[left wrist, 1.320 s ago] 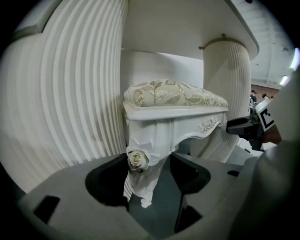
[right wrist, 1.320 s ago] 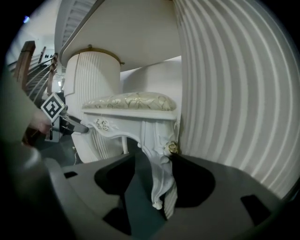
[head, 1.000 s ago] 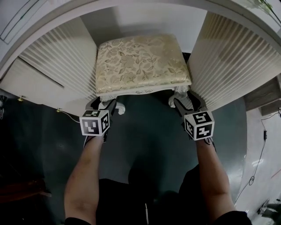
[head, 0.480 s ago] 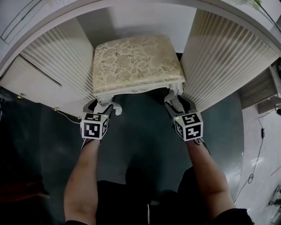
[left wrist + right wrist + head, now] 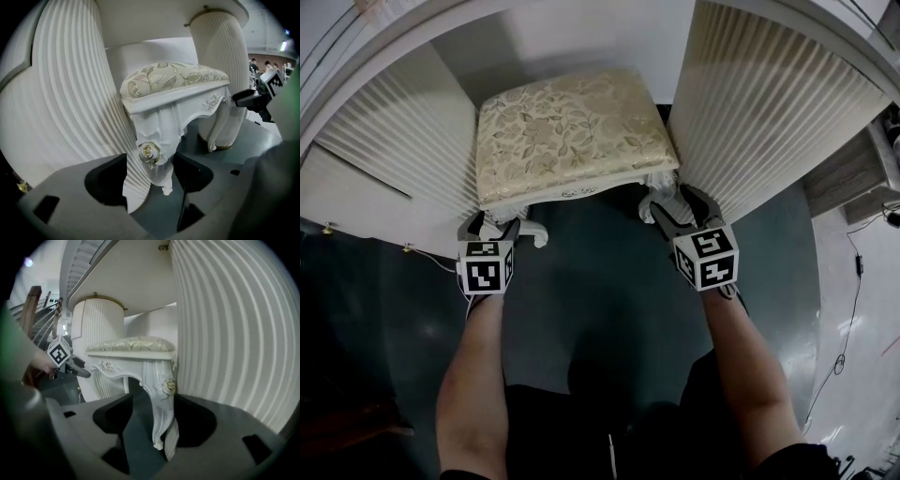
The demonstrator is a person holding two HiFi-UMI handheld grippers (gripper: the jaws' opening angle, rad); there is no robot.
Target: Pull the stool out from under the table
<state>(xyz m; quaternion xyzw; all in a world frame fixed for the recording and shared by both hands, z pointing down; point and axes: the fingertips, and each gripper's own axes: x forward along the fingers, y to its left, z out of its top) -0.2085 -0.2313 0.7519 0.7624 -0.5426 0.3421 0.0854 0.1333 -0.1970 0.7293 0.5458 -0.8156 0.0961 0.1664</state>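
A pull now could slip, I think: the left gripper [image 5: 490, 228] and the right gripper [image 5: 677, 204] each had a front leg between jaws that had just been opening, wide and loose. The cream stool with leafy cloth seat and shiny, curly carved white legs [image 5: 572, 131] sat partly under the white ribbed table [image 5: 769, 103], close to its round sides, so it might bump them.

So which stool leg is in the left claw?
Left claw straddles the front-left leg, by the left pedestal; right claw straddles the front-right leg. Both claws' jaws just opened.
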